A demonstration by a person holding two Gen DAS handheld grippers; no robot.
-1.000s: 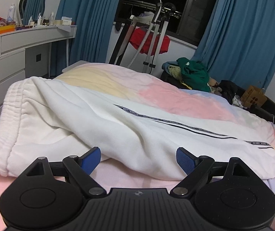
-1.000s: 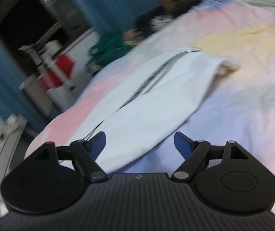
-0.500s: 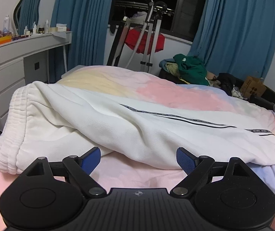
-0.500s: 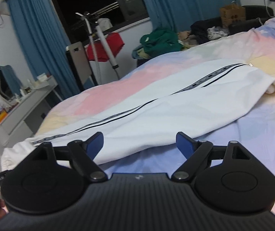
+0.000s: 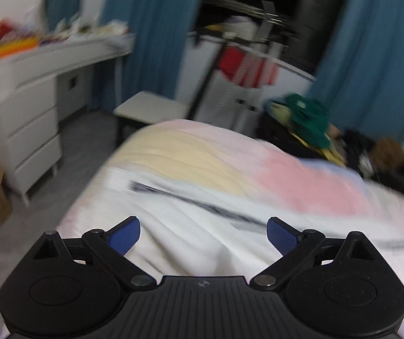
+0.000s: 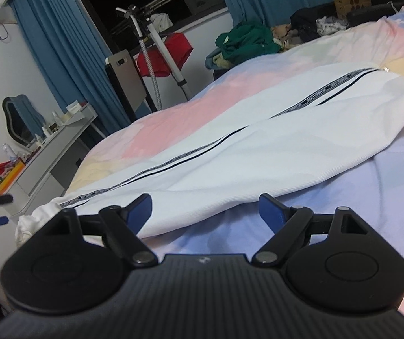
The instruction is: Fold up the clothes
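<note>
Since the earlier frame the left gripper (image 5: 203,233) is swinging higher, blurring its view, while the right gripper (image 6: 204,207) is holding low. Both are gaping wide, gripping nothing. The white trousers (image 6: 258,141) are lying lengthwise on the bed (image 6: 343,197), probably flattened for folding, toward 12 o'clock of each gripper.
</note>
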